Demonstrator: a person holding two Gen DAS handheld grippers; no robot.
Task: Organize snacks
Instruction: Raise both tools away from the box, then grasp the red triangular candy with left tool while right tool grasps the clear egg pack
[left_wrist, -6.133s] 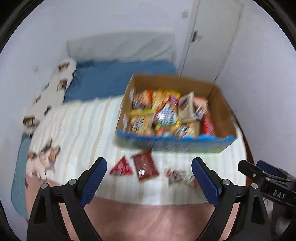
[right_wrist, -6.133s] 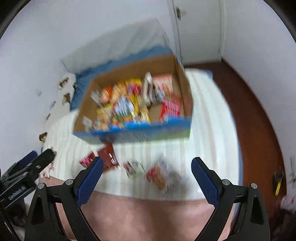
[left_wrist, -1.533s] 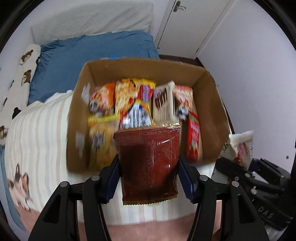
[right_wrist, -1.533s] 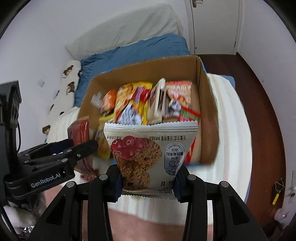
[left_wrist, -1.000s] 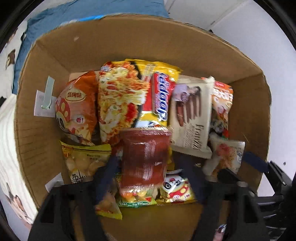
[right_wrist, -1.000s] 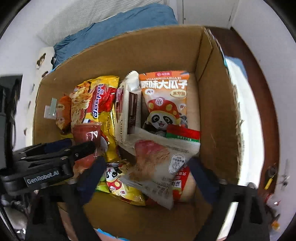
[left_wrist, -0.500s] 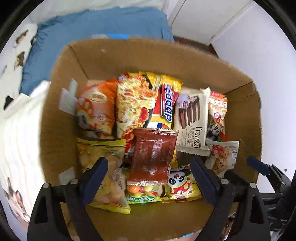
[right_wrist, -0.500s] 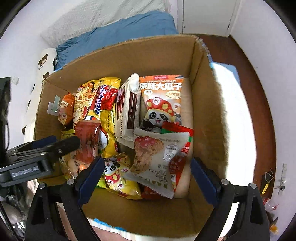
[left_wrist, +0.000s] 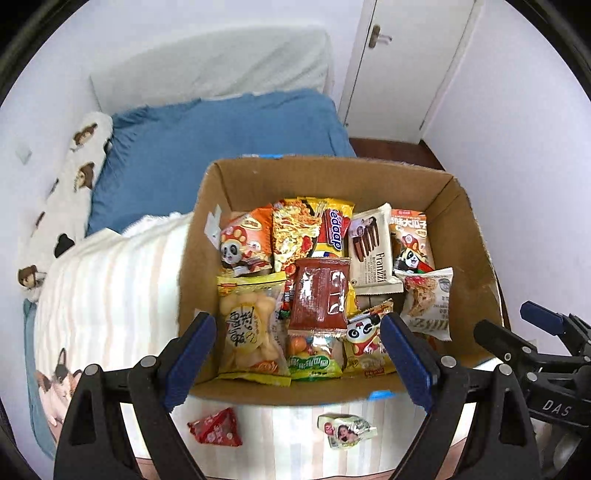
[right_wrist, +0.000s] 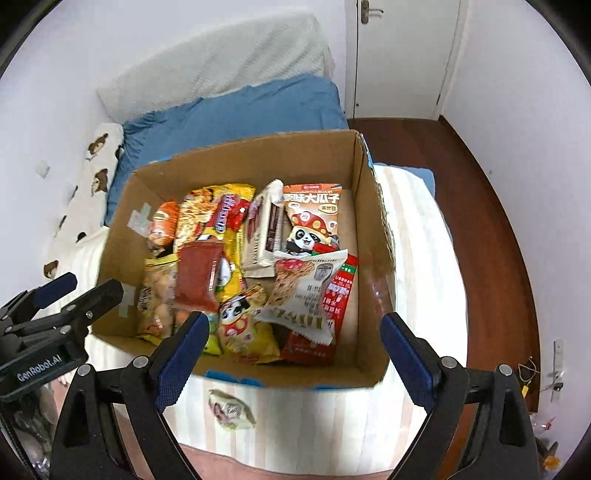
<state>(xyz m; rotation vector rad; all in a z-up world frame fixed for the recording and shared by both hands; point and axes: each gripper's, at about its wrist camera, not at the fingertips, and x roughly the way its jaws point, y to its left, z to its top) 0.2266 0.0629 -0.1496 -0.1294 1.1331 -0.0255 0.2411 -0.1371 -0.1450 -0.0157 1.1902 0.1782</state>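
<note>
A cardboard box (left_wrist: 476, 236) (right_wrist: 373, 229) full of snack packets stands on the striped bed cover. The dark red packet (left_wrist: 319, 295) (right_wrist: 195, 275) lies on top of the pile in the middle, and the white cranberry cookie packet (left_wrist: 426, 301) (right_wrist: 304, 295) lies to its right. Two small snacks rest on the cover in front of the box: a red triangular one (left_wrist: 216, 428) and a pale wrapped one (left_wrist: 347, 430) (right_wrist: 231, 410). My left gripper (left_wrist: 297, 354) hangs open above the box's near edge, nothing between its fingers. My right gripper (right_wrist: 293, 352) is open and empty too.
The bed carries a blue pillow (left_wrist: 221, 147) and a white bolster (left_wrist: 210, 70) behind the box. A white door (left_wrist: 406, 62) stands at the back right, with brown wooden floor (right_wrist: 487, 221) along the bed's right side. A cat-print blanket (left_wrist: 59, 369) lies at the left.
Both grippers let go of their packets into the box, then rose and drew back. The dark red packet and the cookie packet now lie on the pile; the bed's front edge shows again.
</note>
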